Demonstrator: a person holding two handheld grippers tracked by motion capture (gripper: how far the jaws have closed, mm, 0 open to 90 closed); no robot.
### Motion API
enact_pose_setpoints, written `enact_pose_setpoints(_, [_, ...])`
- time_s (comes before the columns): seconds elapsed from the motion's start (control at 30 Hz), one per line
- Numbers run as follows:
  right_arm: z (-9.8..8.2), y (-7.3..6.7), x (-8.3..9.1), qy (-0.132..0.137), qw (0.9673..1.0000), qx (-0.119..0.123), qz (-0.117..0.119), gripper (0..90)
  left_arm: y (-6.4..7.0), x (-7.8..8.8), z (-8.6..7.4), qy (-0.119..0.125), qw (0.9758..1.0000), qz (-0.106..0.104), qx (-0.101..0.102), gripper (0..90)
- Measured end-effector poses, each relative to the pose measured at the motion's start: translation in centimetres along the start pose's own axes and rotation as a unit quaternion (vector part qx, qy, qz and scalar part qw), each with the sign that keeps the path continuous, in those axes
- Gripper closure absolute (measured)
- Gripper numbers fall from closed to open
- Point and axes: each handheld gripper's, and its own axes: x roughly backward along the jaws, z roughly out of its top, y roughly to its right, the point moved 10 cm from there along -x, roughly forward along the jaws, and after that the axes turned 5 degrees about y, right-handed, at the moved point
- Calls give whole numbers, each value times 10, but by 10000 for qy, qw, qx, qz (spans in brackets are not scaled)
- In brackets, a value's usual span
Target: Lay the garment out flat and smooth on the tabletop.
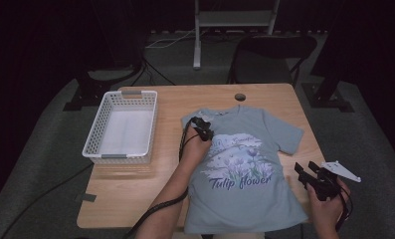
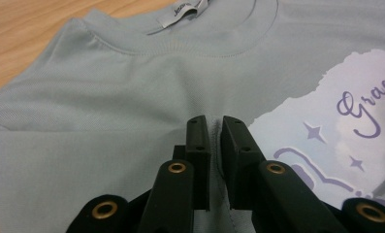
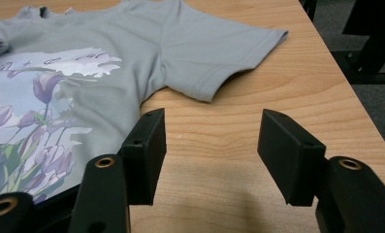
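Lying flat across a wooden tabletop (image 1: 135, 199), a grey-blue shirt (image 1: 245, 199) spreads front side up, its collar toward the far edge and its hem toward the person; printed tulips and the words "Tulip flower" cover its chest; in the right gripper view its short sleeve (image 3: 219, 53) rests on the bare wood beside the body of the shirt; a white perforated basket (image 1: 98, 130) stands on the tabletop well apart from the shirt, off its left side; beyond the tabletop a dark folding chair (image 1: 274, 50) sits on the grey floor; the left hand-held gripper (image 1: 203, 130) is down on the shirt's left shoulder area, just below the collar, and in the left gripper view its jaws stand nearly together with a ridge of grey cloth pinched between them; the right hand-held gripper (image 1: 307, 170) hovers by the shirt's right edge, above bare wood, jaws spread wide with nothing between them; a small white label (image 2: 183, 10) shows inside the collar.
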Motion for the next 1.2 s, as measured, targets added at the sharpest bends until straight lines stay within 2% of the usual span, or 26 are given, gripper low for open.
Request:
enact_pose_setpoints(0.2, [0, 0, 0, -3, 10000, -2, -20, 431, -1, 10, 7, 222, 9997, -65, 125, 844])
enact_pose_setpoints(0.3, [0, 0, 0, -9, 10000, -7, -19, 431, -2, 13, 8, 251, 9995, -109, 180, 842])
enact_pose_setpoints(0.33, [0, 0, 0, -4, 10000, -5, -23, 433, -4, 15, 10, 346, 9988, -119, 331, 840])
enact_pose_setpoints(0.4, [0, 1, 0, -10, 10000, -18, -21, 433, -5, 16, 10, 366, 9986, -148, 357, 836])
enact_pose_setpoints(0.47, [0, 1, 0, -7, 10000, -25, -19, 433, -8, 18, 7, 403, 9973, -192, 576, 837])
enact_pose_setpoints(0.5, [0, 1, 0, -7, 10000, -25, -19, 433, -8, 18, 7, 403, 9973, -192, 576, 833])
enact_pose_setpoints(0.6, [0, 1, 0, -10, 10000, -12, -29, 436, -14, 22, 4, 504, 9958, -147, 755, 855])
enact_pose_setpoints(0.7, [0, 1, 0, -13, 10000, -10, -36, 436, -19, 26, 3, 522, 9955, -67, 790, 863])
enact_pose_setpoints(0.73, [0, 1, 0, -17, 10000, -17, -36, 436, -25, 31, 2, 500, 9964, 62, 685, 869])
enact_pose_setpoints(0.77, [0, 1, 0, -17, 10000, -17, -36, 436, -25, 31, 2, 500, 9964, 62, 685, 872])
enact_pose_setpoints(0.8, [0, 1, 0, -24, 10000, -17, -40, 436, -31, 36, 2, 490, 9969, 204, 583, 874])
enact_pose_setpoints(1.1, [-1, 1, 0, -35, 10000, 6, -63, 438, -44, 64, 8, 614, 9955, 308, 645, 876])
enact_pose_setpoints(1.13, [-1, 1, 0, -36, 10000, 6, -64, 438, -48, 74, 10, 641, 9955, 324, 621, 875])
enact_pose_setpoints(1.17, [-1, 1, -1, -39, 10000, 6, -65, 438, -48, 74, 10, 641, 9955, 324, 621, 875])
enact_pose_setpoints(1.2, [-1, 1, -1, -40, 10000, 6, -64, 438, -52, 85, 10, 632, 9954, 326, 648, 875])
